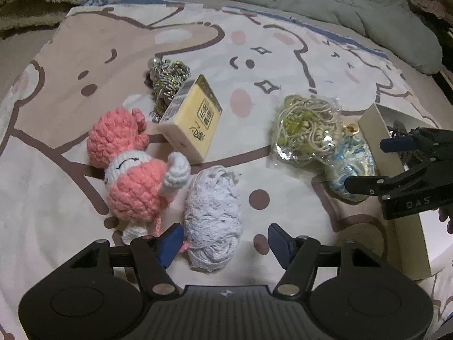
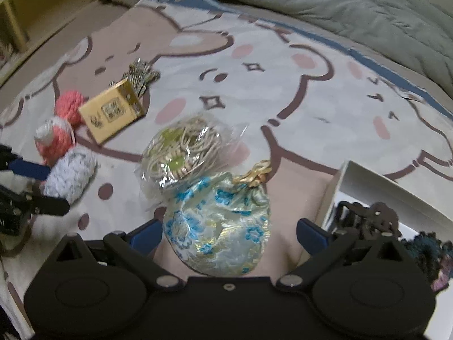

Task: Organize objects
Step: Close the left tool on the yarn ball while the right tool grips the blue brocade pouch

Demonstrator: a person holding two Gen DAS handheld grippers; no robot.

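Here, in the left wrist view, the left gripper [image 1: 223,240] stood open with one white yarn skein [image 1: 213,221] between its fingers [image 1: 170,242], the left pad touching or nearly touching it; soft, light and squashy, best pinched across its middle. One pink crochet doll [image 1: 130,164] lay beyond-left. In the right wrist view, the right gripper [image 2: 229,233] stood open astride one brocade pouch [image 2: 218,226], slippery and limp; one white box [image 2: 337,189] sat right of the fingers.
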